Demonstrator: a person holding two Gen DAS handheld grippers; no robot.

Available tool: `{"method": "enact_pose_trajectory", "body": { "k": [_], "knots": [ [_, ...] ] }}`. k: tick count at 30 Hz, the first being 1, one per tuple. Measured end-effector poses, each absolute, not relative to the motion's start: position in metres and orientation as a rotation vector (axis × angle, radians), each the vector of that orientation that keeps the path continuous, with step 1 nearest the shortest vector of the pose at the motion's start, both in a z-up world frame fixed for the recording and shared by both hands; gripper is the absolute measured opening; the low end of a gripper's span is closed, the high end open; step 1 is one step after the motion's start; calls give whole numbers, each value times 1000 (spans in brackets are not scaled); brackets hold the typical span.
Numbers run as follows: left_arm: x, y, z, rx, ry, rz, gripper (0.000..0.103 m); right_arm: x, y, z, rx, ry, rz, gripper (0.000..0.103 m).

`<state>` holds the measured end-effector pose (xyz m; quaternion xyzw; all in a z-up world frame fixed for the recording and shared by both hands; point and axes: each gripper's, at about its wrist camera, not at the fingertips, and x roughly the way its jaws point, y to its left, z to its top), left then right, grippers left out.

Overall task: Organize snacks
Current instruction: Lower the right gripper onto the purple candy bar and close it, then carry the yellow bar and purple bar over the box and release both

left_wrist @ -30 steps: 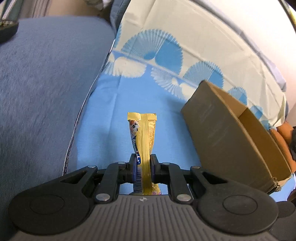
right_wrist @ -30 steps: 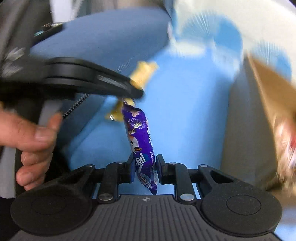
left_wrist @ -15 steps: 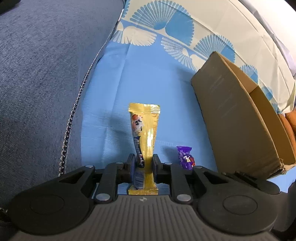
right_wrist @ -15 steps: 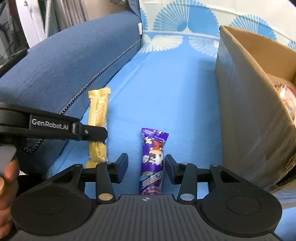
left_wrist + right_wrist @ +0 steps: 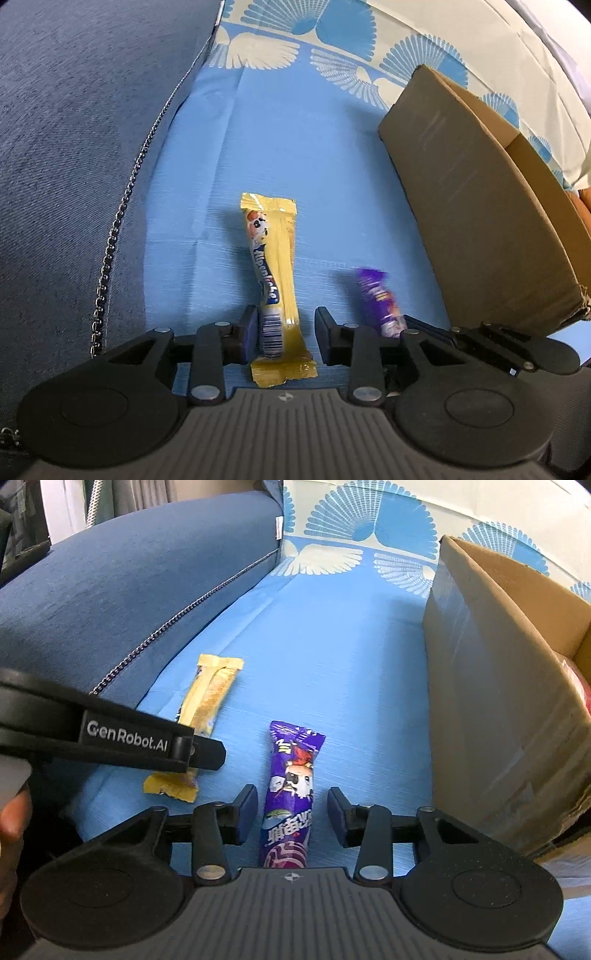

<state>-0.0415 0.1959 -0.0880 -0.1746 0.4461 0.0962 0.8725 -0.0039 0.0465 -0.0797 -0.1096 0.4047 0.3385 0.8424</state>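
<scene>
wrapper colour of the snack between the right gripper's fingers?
Purple, with a cartoon face and white lettering: the purple snack bar. Clearest in the right wrist view.

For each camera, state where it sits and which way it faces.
Left wrist: rides the left gripper, looking forward and down at the yellow snack bar between open fingers; own fingers show.
Right wrist: rides the right gripper, looking along the blue cloth at the purple snack bar; own fingers, the left gripper and a hand show.
Shared: both bars and the cardboard box.
</scene>
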Motion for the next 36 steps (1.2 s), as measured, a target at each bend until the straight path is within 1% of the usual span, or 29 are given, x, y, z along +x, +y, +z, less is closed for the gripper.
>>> {"method": "enact_pose_trajectory", "body": {
  "k": [1,2,3,5,8,9,10,19,25,32,34,36],
  "knots": [
    [-40,195,-88,-363,933,201,36,-3,46,-80,-230,854,712,33],
    [-40,195,-88,-361,933,202,36,-2,46,-79,-229,852,710,26],
    [-40,194,-87,-360,933,203,36,-2,46,-79,-229,849,708,23],
    [-40,192,-87,-354,934,205,36,-5,44,-78,-224,849,709,20],
    [-39,190,-87,-345,937,207,35,-7,43,-75,-222,837,708,20],
    [-39,189,-87,-340,937,209,33,-9,42,-74,-221,831,709,19],
    [-38,188,-87,-336,938,210,26,-9,41,-73,-220,825,709,19],
    [-43,186,-81,-325,873,206,26,-14,31,-54,-184,781,714,18],
    [-53,191,-73,-353,783,196,26,-22,18,-8,-185,668,761,17],
    [-59,191,-66,-351,718,190,26,-16,-14,74,-148,510,811,17],
    [-59,191,-65,-351,712,193,26,-15,-21,85,-182,457,823,17],
    [-59,191,-65,-351,713,200,26,-16,-29,83,-208,408,835,17]
  ]
}}
